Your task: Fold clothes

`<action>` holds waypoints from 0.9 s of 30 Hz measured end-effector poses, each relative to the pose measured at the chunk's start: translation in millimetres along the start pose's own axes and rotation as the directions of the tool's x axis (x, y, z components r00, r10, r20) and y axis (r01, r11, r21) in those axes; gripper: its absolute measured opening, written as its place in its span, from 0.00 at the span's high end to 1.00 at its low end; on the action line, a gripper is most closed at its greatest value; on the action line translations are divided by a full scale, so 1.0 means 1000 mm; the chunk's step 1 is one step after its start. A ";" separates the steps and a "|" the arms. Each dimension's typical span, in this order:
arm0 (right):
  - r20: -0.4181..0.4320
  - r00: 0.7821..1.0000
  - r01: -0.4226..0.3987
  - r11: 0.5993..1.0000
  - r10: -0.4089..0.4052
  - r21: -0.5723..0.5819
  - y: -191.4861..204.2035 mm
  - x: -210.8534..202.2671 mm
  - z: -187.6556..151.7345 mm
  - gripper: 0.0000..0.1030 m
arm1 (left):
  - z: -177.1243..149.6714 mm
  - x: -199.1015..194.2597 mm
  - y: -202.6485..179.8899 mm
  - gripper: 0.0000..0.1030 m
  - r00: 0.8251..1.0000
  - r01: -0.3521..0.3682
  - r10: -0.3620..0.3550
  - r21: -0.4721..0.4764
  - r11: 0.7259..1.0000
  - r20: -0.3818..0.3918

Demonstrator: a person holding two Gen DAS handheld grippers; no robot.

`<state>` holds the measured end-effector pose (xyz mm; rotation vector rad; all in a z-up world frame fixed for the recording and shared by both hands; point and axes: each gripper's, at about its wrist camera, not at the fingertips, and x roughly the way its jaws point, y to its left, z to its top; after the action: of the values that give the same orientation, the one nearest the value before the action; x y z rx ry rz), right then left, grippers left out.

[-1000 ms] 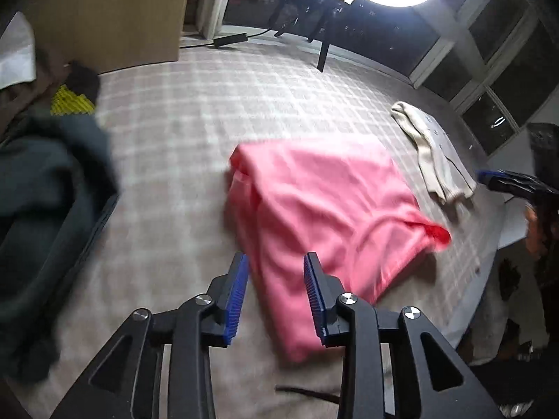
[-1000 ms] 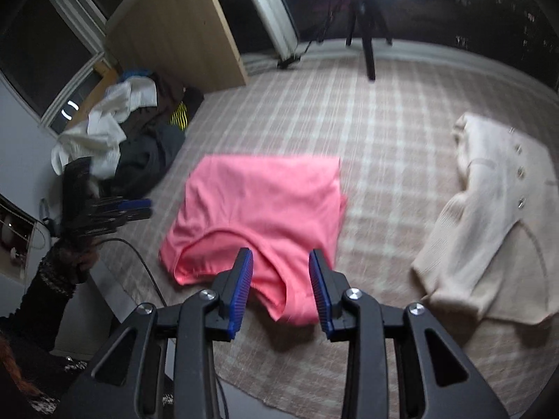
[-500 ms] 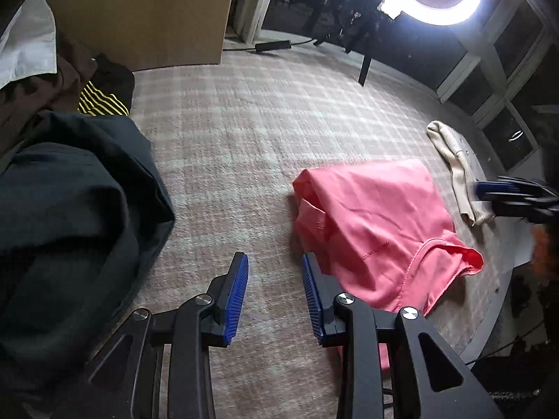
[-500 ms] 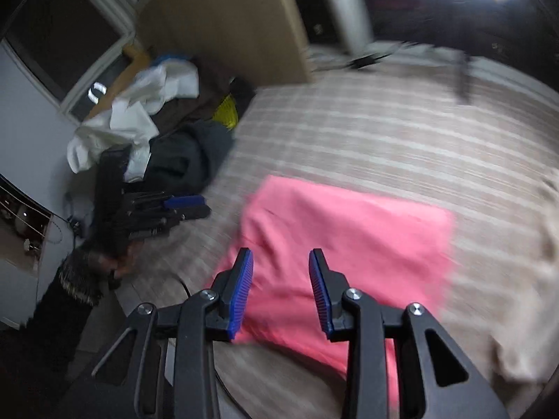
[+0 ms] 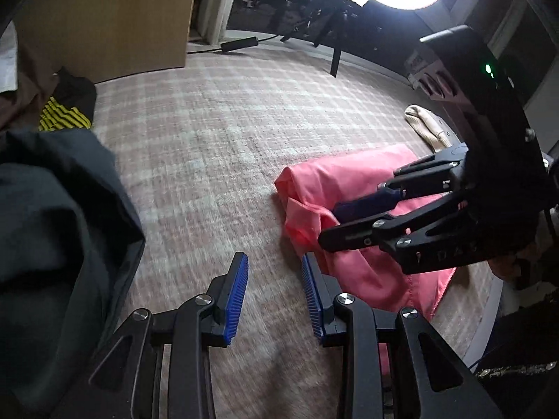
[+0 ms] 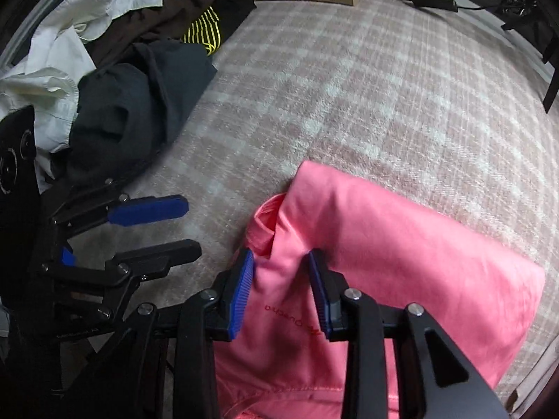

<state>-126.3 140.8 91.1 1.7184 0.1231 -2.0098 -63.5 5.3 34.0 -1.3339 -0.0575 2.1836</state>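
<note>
Since the frames a second ago, both views have been swung toward the near left edge of the pink shirt, and the right gripper has been brought in close over it. The shirt is seen lying on the checked blanket, at the lower right of both views, already doubled over with a rumpled fold at its left end. The right gripper's jaws are parted, straddling a raised ridge of cloth that is not pinched. The left gripper is held released above bare blanket just beside the shirt's edge. A dark heap of clothes lies at upper left.

Judgement: whether a further fold is due cannot be settled. If the ridge is taken, all layers should be gathered squarely between the pads, and the edge kept aligned.
</note>
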 end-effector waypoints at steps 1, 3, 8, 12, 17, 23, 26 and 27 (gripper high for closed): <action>-0.002 1.000 -0.015 1.000 0.015 -0.001 -0.001 0.001 -0.001 0.97 | 0.003 0.002 0.000 0.72 1.000 0.011 -0.011 0.007 1.000 -0.001; 0.021 0.998 -0.057 0.998 0.056 0.018 -0.006 -0.004 -0.005 0.97 | 0.009 0.007 -0.001 0.72 1.000 0.026 -0.026 0.030 0.999 -0.004; 0.121 0.975 -0.198 0.975 0.185 0.105 -0.024 -0.037 -0.014 0.97 | 0.018 0.016 -0.012 0.72 0.998 0.063 -0.060 0.106 0.992 -0.032; 0.137 0.972 -0.209 0.972 0.194 0.107 -0.027 -0.043 -0.013 0.97 | 0.026 0.030 -0.025 0.72 0.996 0.081 -0.073 0.178 0.981 -0.049; 0.149 0.968 -0.217 0.970 0.200 0.107 -0.031 -0.049 -0.011 0.97 | 0.042 0.060 -0.025 0.77 0.993 0.109 -0.103 0.130 0.986 -0.052; 0.164 0.964 -0.226 0.968 0.207 0.107 -0.035 -0.055 -0.009 0.97 | 0.030 0.024 -0.014 0.77 0.996 0.086 -0.084 0.096 0.992 -0.023; 0.171 0.962 -0.232 0.967 0.212 0.105 -0.037 -0.058 -0.009 0.97 | 0.016 0.012 -0.014 0.83 0.993 0.109 -0.106 0.100 0.989 -0.043; 0.169 0.961 -0.236 0.966 0.217 0.102 -0.037 -0.058 -0.009 0.97 | 0.013 0.013 -0.016 0.93 0.992 0.117 -0.112 0.104 0.988 -0.055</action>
<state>-128.3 194.3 135.5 1.5571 -0.2439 -2.0040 -71.6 28.7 34.9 -1.2917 0.0015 2.0285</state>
